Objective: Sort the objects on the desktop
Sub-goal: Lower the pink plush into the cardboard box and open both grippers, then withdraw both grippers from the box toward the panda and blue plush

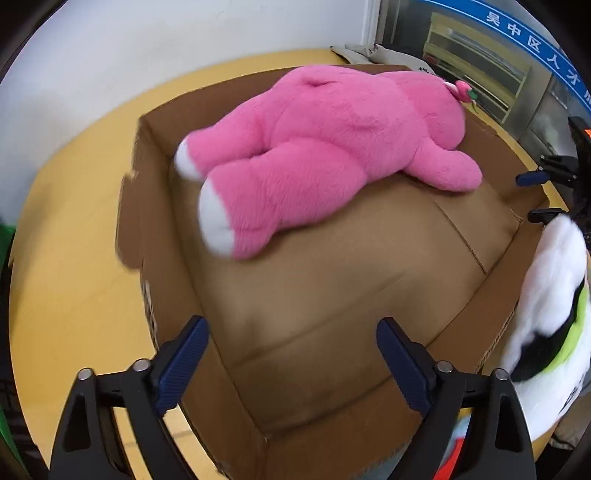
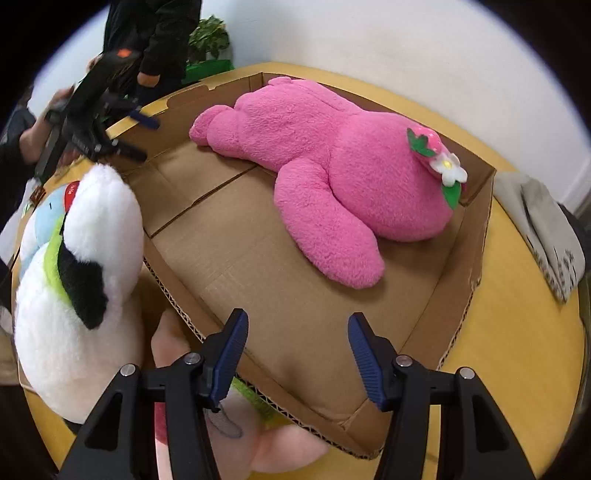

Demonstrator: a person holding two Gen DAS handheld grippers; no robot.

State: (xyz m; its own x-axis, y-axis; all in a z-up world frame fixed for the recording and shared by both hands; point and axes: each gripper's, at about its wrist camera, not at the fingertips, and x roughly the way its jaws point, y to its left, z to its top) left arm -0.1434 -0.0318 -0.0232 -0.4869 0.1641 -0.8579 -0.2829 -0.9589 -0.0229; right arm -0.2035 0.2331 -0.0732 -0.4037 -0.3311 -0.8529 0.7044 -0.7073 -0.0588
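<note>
A big pink plush bear lies face down inside a shallow open cardboard box on a yellow table. My left gripper hovers open over one corner of the box, nothing between its fingers. My right gripper is open too, empty, above the box's opposite edge. A white plush panda with black patches and a green collar stands outside the box, just left of the right gripper.
A pale pink plush lies under the right gripper by the box wall. A light blue toy sits behind the panda. A grey cloth bag rests at the table's edge. A person in dark clothes stands beside a plant.
</note>
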